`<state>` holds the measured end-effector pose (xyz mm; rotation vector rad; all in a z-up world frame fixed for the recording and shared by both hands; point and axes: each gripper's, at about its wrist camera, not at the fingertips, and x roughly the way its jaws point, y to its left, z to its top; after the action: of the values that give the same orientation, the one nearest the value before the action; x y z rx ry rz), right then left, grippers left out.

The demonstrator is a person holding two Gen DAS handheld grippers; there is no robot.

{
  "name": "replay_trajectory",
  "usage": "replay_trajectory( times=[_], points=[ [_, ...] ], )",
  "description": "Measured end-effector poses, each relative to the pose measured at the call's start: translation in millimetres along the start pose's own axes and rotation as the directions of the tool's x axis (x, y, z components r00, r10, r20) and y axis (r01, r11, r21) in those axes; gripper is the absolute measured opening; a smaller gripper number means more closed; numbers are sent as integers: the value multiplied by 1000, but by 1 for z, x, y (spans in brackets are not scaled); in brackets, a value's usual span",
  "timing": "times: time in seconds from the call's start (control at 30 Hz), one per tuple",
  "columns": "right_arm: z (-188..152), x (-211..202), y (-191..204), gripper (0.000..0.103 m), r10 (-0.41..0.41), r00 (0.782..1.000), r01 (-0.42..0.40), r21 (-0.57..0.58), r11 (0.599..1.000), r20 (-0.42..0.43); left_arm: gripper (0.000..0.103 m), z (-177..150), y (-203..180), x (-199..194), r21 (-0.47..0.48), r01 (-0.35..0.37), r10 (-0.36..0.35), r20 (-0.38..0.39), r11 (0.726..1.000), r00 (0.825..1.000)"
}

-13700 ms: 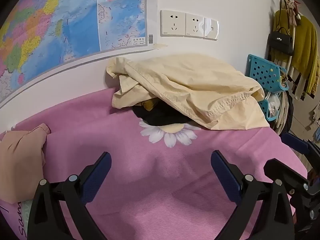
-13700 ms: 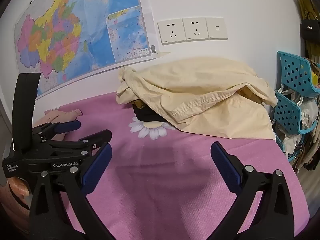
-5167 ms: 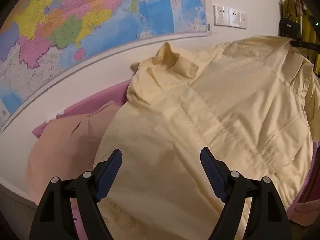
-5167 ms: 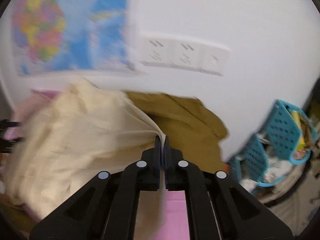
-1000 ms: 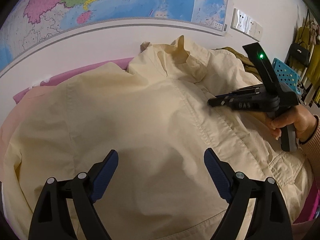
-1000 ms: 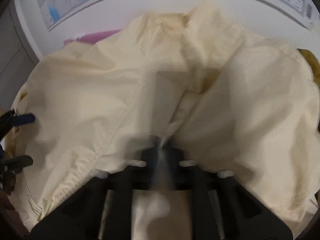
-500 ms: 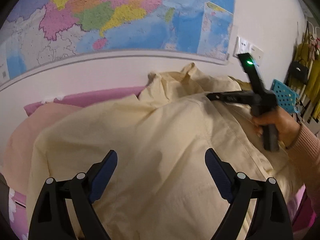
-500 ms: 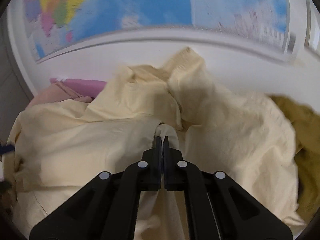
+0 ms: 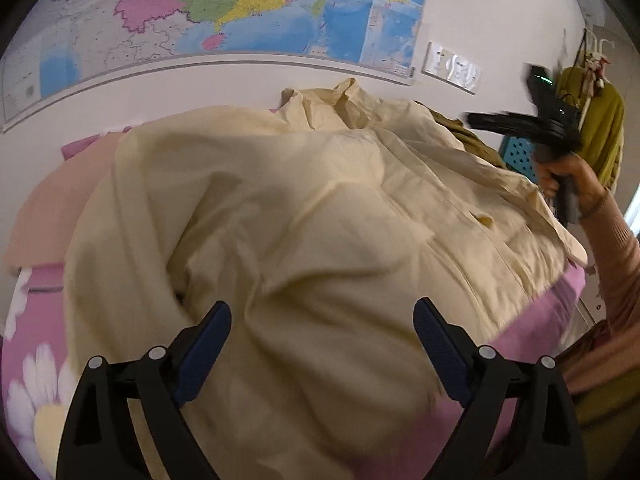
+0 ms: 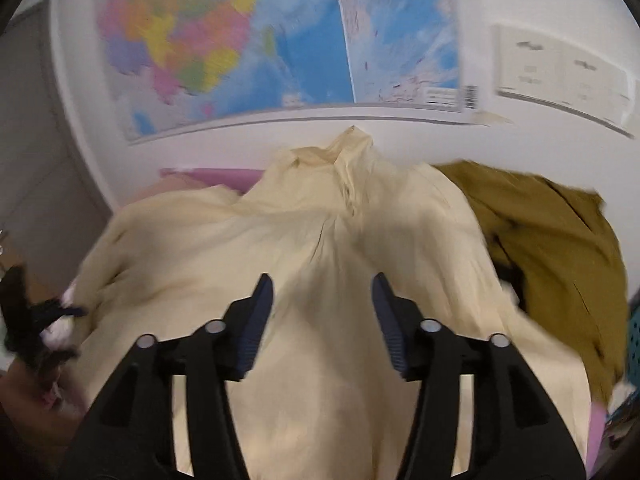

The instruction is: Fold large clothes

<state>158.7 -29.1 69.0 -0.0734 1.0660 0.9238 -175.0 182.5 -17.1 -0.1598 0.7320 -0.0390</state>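
Two grippers hang over one large cream shirt (image 9: 320, 208), a soft woven cotton-like garment spread rumpled across a pink cover (image 9: 536, 320) printed with white daisies; its collar (image 10: 352, 148) stands up in a crumpled peak against the white wall, and a placket seam runs down the cloth in a raised ridge; the left gripper (image 9: 322, 332) stands wide, its dark blue ribbed pads apart above the shirt with nothing pinched; the right gripper (image 10: 322, 312) has just been opening, its jaws now parted at a middling width with only loose fabric below them, none clamped; the left wrist view alone shows the right gripper from outside, blurred and lifted clear of the shirt, gripped by a hand (image 9: 568, 176) in a peach knitted sleeve, plus a flat peach garment (image 9: 56, 208) at the shirt's left edge and a turquoise perforated basket (image 9: 516, 152); the right wrist view alone shows the olive-brown garment (image 10: 560, 240) heaped in thick folds beside the shirt, and a grey door at the left; both show the glossy coloured wall map (image 10: 240, 40) and white sockets (image 9: 452, 66).
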Motion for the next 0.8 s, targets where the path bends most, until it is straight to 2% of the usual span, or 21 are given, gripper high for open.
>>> replay_trajectory(
  times=[0.07,0.17,0.23,0.3,0.37,0.43,0.47,0.53,0.6,0.67,0.7,0.73,0.77,0.8],
  points=[
    [-37,-36,1,59,11,1000,-12,13,1000,4,89,-16,-3,-12,17,48,-48,-2,999,999],
    [-94,-83,-2,64,17,1000,-18,64,998,17,89,-34,-13,-18,54,75,-74,-26,996,997],
    [-126,-103,-8,68,-18,1000,16,97,995,19,89,-46,-28,-18,102,81,-76,-54,991,996],
    [-165,-115,-15,72,-11,1000,12,171,985,-2,90,-50,-38,-11,136,38,-29,-64,990,998],
    [-194,-120,-16,74,-32,999,37,182,983,-28,90,-49,-40,2,125,-18,27,-70,992,997],
    [-214,-118,-13,77,-55,997,64,166,984,-56,90,-48,-34,8,97,-44,50,-61,994,997],
    [-220,-113,-11,77,-81,995,88,155,984,-54,90,-47,-31,12,82,-65,70,-55,994,996],
    [-222,-104,-8,76,-79,996,84,145,986,-41,89,-44,-27,22,55,-127,129,-41,990,991],
    [-219,-90,-1,73,-134,991,136,81,987,-29,88,-42,-23,33,26,-193,194,-42,981,980],
    [-214,-75,-1,64,-159,987,161,70,985,-32,79,-39,-19,36,-8,-222,221,-37,975,974],
    [-209,-70,-3,49,-136,990,138,93,986,-20,63,-35,-17,37,-43,-223,222,-34,974,974],
    [-204,-67,-4,39,-90,996,90,121,989,-9,43,-32,-14,36,-79,-234,232,-39,969,972],
    [-199,-67,-4,24,-55,998,54,150,987,2,34,-28,-9,34,-112,-239,236,-40,965,971],
    [-196,-72,-3,15,-18,1000,15,169,986,15,13,-24,-3,29,-143,-247,244,-39,958,969]
  ],
)
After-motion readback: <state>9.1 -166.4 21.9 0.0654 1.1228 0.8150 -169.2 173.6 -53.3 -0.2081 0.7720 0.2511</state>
